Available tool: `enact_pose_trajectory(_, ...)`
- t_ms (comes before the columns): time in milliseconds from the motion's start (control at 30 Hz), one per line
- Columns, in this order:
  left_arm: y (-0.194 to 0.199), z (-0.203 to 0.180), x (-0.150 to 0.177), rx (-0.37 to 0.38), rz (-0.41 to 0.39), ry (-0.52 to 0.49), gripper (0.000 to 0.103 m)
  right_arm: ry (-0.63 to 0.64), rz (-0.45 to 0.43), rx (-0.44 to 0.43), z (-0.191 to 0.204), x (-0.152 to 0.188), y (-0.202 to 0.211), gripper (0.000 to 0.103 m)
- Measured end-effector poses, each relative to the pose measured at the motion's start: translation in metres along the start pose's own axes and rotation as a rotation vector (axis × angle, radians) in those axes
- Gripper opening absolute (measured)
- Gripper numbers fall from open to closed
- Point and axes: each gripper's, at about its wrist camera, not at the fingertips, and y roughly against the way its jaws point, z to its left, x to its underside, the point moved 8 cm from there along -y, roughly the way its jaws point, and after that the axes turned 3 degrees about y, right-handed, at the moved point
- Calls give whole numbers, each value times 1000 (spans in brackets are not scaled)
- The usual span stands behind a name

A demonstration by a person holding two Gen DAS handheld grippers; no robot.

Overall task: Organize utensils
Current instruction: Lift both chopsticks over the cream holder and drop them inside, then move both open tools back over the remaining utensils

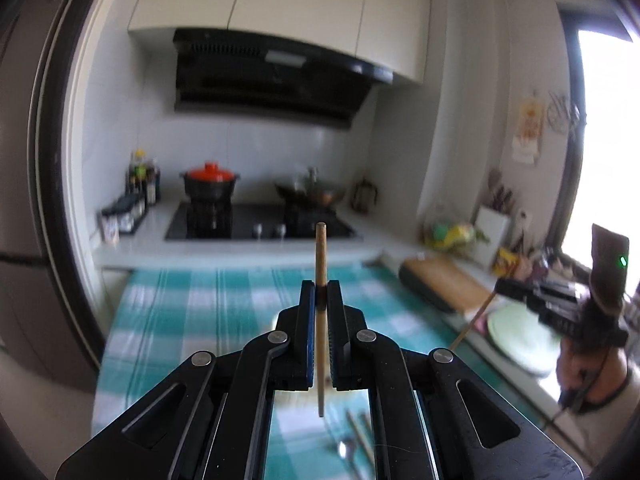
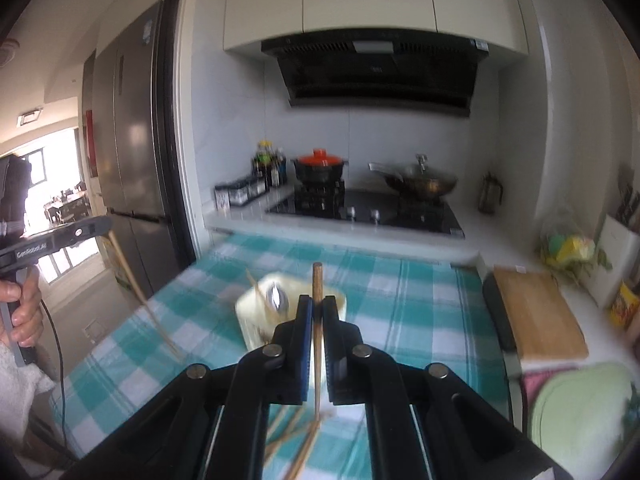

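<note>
My left gripper (image 1: 321,294) is shut on a wooden chopstick (image 1: 320,256) that stands upright between its jaws, above the teal checked tablecloth (image 1: 208,312). My right gripper (image 2: 317,307) is shut on another wooden chopstick (image 2: 317,280), also upright. Just beyond it stands a cream utensil holder (image 2: 250,320) with a metal spoon (image 2: 276,295) and a chopstick in it. Loose chopsticks (image 2: 296,436) lie on the cloth below the right gripper. A spoon (image 1: 344,450) and chopsticks lie below the left gripper. Each gripper shows in the other's view, the left one (image 2: 56,240) and the right one (image 1: 560,304).
A stove (image 2: 368,212) with a red-lidded pot (image 2: 319,166) and a wok (image 2: 420,184) is behind the table. A wooden cutting board (image 2: 536,312) and a green plate (image 2: 580,412) sit at the right. A fridge (image 2: 124,140) stands at the left.
</note>
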Motion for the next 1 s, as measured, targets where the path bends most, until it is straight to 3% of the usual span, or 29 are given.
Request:
enact_pose_trajectory(167, -47, -4, -30, -43, -67, -2, 4, 15, -126, 29, 4, -48, -29, 5)
enact_pose_trajectory(233, -77, -4, -25, -62, -35, -7, 4, 16, -132, 27, 5, -52, -46, 5)
enact_pose_trajectory(300, -104, -2, -14, -65, 25, 1, 4, -11, -85, 11, 3, -45, -75, 5)
enact_pose_trajectory(467, -163, 9, 33, -68, 218, 15, 4, -99, 179, -57, -6, -1, -154, 5)
enact_pose_trajectory(633, -205, 17, 74, -76, 371, 21, 6, -154, 322, -74, -11, 31, -200, 8)
enact_pose_trajectory(667, -208, 18, 80, -89, 391, 22, 13, -163, 329, -77, -11, 34, -206, 9)
enact_pose_trajectory(700, -209, 19, 84, -95, 408, 28, 28, -168, 324, -77, -12, 34, -208, 16)
enact_pose_trajectory(733, -206, 19, 85, -92, 411, 39, 38, -175, 315, -70, -12, 33, -206, 34)
enact_pose_trajectory(800, -190, 16, 79, -71, 382, 47, 70, -191, 266, -59, -14, 24, -193, 48)
enact_pose_trajectory(900, -155, 13, 73, -66, 365, 8, 87, -161, 195, -50, -14, 6, -161, 48)
enact_pose_trajectory(1000, -120, 15, 89, -72, 416, -52, 95, -114, 165, -28, -15, 3, -127, 54)
